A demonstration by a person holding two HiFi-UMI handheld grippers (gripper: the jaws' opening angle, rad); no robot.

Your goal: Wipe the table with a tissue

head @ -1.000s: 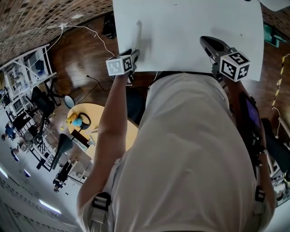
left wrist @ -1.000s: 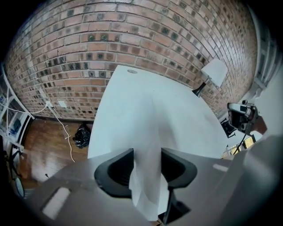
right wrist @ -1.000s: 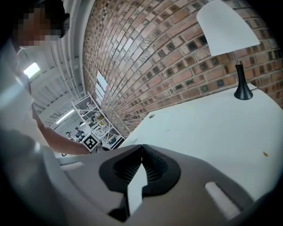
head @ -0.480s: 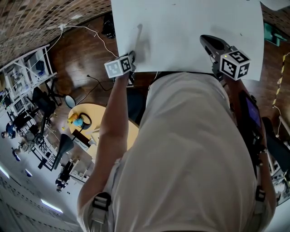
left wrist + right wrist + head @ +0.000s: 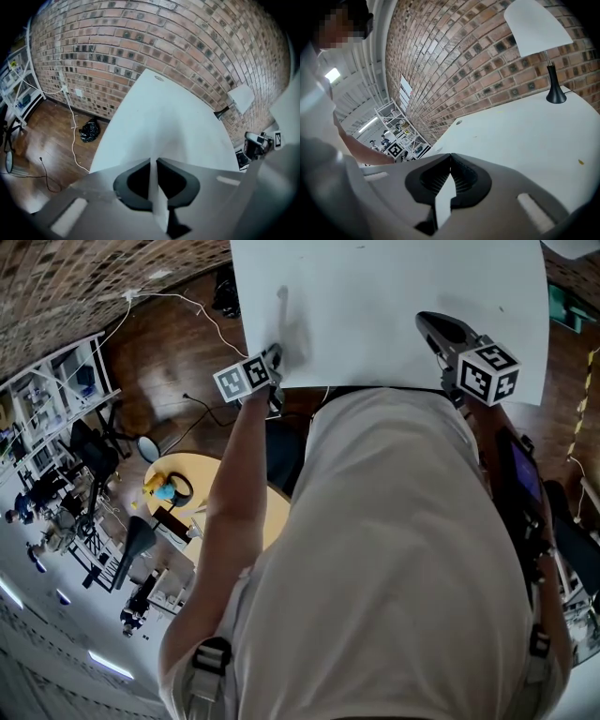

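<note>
Gripping the tissue (image 5: pixel 156 138) is done, so you're at the very start of the wipe, with no stroke made yet as far as the table (image 5: pixel 394 296) shows. The left gripper (image 5: pixel 153 160) is fully shut, with a thin white sheet pinched edge-on between its pads. White on white makes it hard to read, but it looks like the tissue rising out of the jaws and running forward over the table top near the near-left corner. The right gripper (image 5: pixel 450 157) has its tips together and is empty; the white below the tips is just table showing through.

Next move, my read: drop the left gripper so the tissue lies flat on the surface rather than on edge, keep the pinch tight, and drag it across with light, even pressure. A sheet this thin will likely bunch or slip out if you push hard or lead with the jaws. A small speck (image 5: pixel 580 162) on the right side is a fair target for the sweep. Move the right gripper clear of the path first.

Pose: your left arm (image 5: pixel 234 493) reaches straight out to the table's near edge, with the gripper tipped steeply down at the surface. The right gripper sits over the near-right edge, angled only slightly down, pointing along the table toward the lamp (image 5: pixel 536 28).
</note>
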